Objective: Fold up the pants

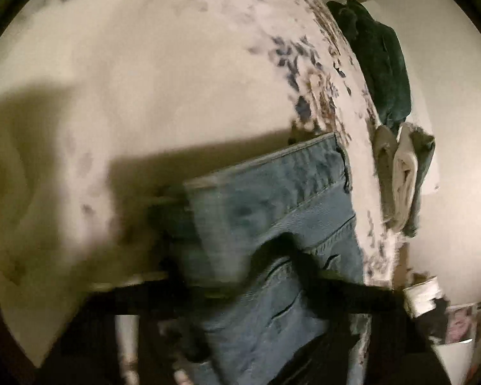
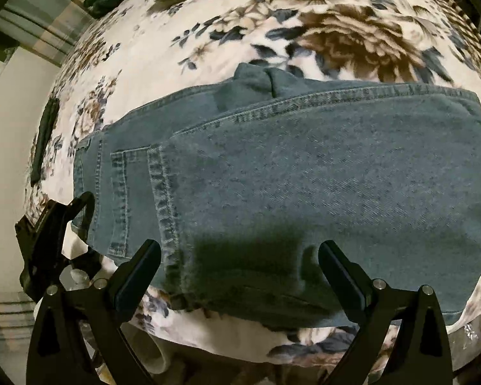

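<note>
Jeans point(image 2: 304, 166) on floral blanket point(image 2: 336, 25), already doubled; heavy, limp denim, best pinched at seamed edges. Right hand-held gripper point(image 2: 240, 256) spread wide over near edge, holding nothing. Left hand-held gripper point(image 1: 227, 250) blurred at waistband; grip impossible to tell.

One pair of jeans point(image 2: 304, 166), one floral blanket point(image 2: 304, 16), two grippers (left point(image 2: 61, 224), right point(image 2: 240, 272)), one dark green garment point(image 1: 381, 61).
</note>
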